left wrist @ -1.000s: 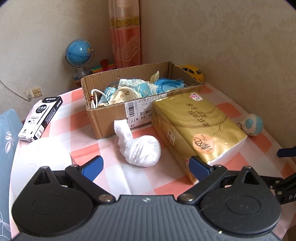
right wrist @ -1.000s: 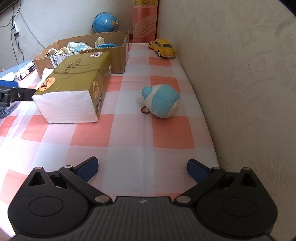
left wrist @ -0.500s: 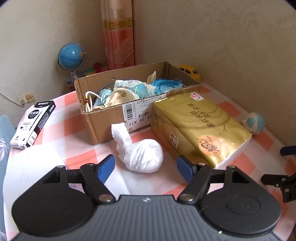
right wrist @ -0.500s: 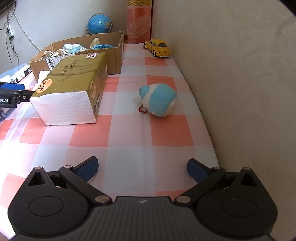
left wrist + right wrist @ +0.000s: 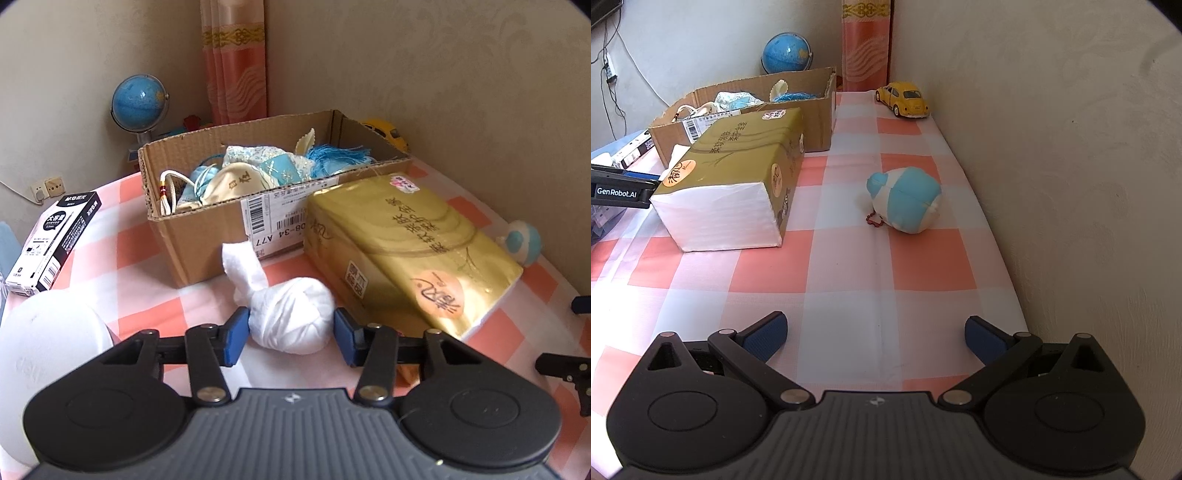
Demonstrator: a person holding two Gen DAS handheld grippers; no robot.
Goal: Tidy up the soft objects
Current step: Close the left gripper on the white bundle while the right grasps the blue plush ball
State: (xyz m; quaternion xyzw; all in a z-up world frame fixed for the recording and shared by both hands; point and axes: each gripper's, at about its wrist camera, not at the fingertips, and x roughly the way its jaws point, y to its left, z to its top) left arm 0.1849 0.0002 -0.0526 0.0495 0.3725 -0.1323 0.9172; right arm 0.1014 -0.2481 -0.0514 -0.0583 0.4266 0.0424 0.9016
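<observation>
- Two blue pads of my left gripper (image 5: 287, 334) are closing in on the white cloth bundle (image 5: 291, 317), low in the middle of the left wrist view; the bundle is sitting between them, and the left pad looks to be just meeting the cloth while the right one is near it but not yet pressing.
- I am aiming the squeeze at the round body of the bundle, not at its loose twisted tail pointing up toward the cardboard box (image 5: 207, 236); I judge that a grip across the fat middle will hold, while the tail would slip.
- Since the cloth is soft, I am planning to close gently until it gives a little, then lift straight up before swinging toward the box, which is already holding other fabric pieces.
- I am watching the gold tissue pack (image 5: 413, 251) just to the right of the bundle, so my right pad is not catching its corner.
- My right gripper (image 5: 875, 332) is hanging wide apart and empty at the bottom of its view, with the blue-and-white soft toy (image 5: 907, 199) lying well ahead, mid-frame.
- Underneath, a checked pink-and-white tablecloth (image 5: 849, 258) is covering the table, which is standing in a room corner; a globe (image 5: 139, 99) and a curtain (image 5: 236, 62) are showing at the upper left and upper middle.
</observation>
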